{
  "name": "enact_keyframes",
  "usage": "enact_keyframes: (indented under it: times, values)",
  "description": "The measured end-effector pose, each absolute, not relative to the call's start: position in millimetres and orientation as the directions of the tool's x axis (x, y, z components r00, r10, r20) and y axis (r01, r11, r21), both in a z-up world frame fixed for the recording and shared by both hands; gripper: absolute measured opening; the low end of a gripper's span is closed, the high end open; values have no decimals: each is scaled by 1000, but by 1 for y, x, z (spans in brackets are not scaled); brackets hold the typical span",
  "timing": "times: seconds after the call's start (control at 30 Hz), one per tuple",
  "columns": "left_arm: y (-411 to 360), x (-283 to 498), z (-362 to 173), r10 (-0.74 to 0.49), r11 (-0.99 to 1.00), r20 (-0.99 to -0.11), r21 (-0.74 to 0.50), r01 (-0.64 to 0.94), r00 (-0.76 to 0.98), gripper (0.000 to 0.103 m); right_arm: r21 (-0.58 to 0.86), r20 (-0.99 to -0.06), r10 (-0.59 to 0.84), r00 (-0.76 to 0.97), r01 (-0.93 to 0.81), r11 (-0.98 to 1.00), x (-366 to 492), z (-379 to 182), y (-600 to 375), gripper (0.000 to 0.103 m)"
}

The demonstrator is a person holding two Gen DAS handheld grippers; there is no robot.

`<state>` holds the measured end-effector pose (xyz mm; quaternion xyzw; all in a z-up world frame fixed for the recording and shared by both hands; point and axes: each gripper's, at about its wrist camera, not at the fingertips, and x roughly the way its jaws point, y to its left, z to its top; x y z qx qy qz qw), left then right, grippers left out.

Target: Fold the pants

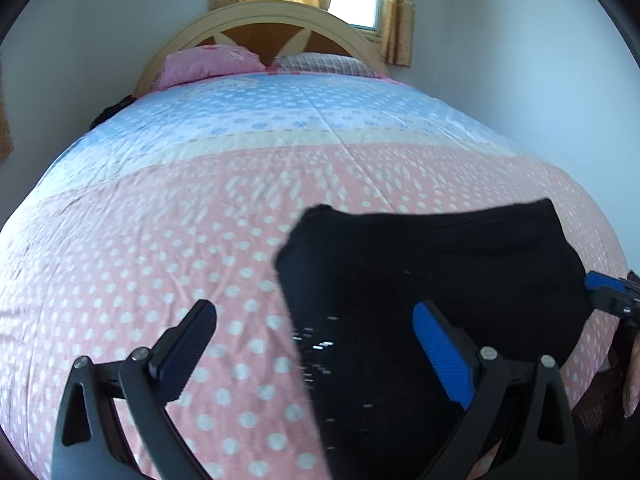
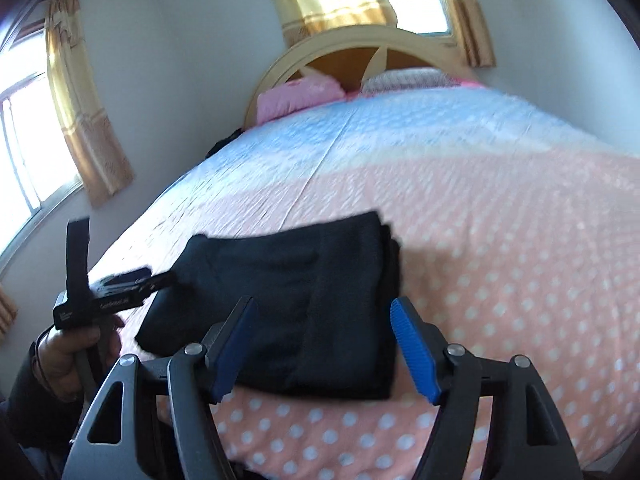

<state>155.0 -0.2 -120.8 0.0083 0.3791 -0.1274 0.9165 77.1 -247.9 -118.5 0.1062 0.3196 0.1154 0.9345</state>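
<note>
Black pants (image 1: pixel 432 280) lie folded into a compact stack on the pink dotted bedspread (image 1: pixel 140 260), near the bed's front edge. My left gripper (image 1: pixel 316 320) is open wide above the stack's left edge; its right finger is over the black cloth and its left finger over the bedspread. The right gripper (image 1: pixel 600 290) shows at the stack's right edge. In the right wrist view the pants (image 2: pixel 288 292) lie just beyond my right gripper (image 2: pixel 324 324), which is open with no cloth pinched. The left gripper (image 2: pixel 132 284), held by a hand (image 2: pixel 68 348), sits at the stack's left end.
The bedspread (image 2: pixel 500 260) turns blue towards the head of the bed. A pink pillow (image 1: pixel 208 64) and a checked pillow (image 1: pixel 324 65) lie against the arched wooden headboard (image 1: pixel 260 24). Curtained windows (image 2: pixel 24 152) are behind and to the left. A wall runs along the right side.
</note>
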Motion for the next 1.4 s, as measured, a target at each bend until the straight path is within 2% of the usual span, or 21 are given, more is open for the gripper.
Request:
enact_keyframes:
  times: [0.17, 0.27, 0.4, 0.47, 0.5, 0.53, 0.6, 0.7, 0.77, 0.83, 0.97, 1.03, 1.13, 1.4]
  values:
    - [21, 165, -131, -277, 961, -713, -192, 201, 645, 101, 333, -589, 261, 764, -65, 941, 96, -121, -271, 70]
    - [24, 169, -140, -336, 941, -722, -274, 196, 604, 101, 415, -609, 321, 725, -54, 908, 114, -134, -278, 70]
    - [21, 174, -144, -364, 931, -720, -306, 199, 590, 101, 429, -678, 333, 656, -16, 903, 138, -159, -273, 69]
    - [15, 177, -145, -369, 929, -724, -299, 216, 583, 101, 442, -673, 342, 656, -14, 897, 137, -165, -273, 69]
    - [13, 178, -145, -379, 925, -723, -304, 227, 578, 100, 442, -673, 347, 653, -20, 897, 137, -165, -273, 65]
    - [12, 179, -145, -392, 920, -721, -310, 240, 572, 99, 459, -673, 369, 641, -30, 888, 137, -165, -274, 56]
    - [10, 179, -146, -400, 916, -721, -308, 255, 566, 97, 523, -655, 433, 620, -41, 851, 137, -170, -278, 47]
    - [10, 179, -147, -427, 904, -711, -323, 280, 559, 87, 554, -640, 457, 618, -41, 832, 139, -175, -281, 46]
    - [9, 178, -146, -444, 896, -707, -332, 297, 551, 80, 568, -635, 468, 615, -39, 822, 139, -177, -281, 42]
    - [5, 179, -147, -470, 882, -704, -351, 314, 533, 68, 561, -636, 467, 614, -46, 826, 139, -175, -279, 36]
    - [0, 178, -146, -473, 879, -705, -343, 330, 528, 55, 527, -633, 452, 628, -77, 846, 133, -161, -268, 30]
    - [-1, 175, -144, -474, 879, -703, -337, 339, 530, 40, 515, -628, 450, 635, -95, 852, 133, -152, -263, 29]
    - [0, 171, -138, -473, 878, -697, -329, 347, 538, 25, 491, -625, 453, 636, -130, 861, 137, -136, -256, 28]
    - [15, 157, -104, -498, 867, -635, -342, 363, 591, 21, 435, -613, 461, 642, -213, 875, 163, -95, -232, 27]
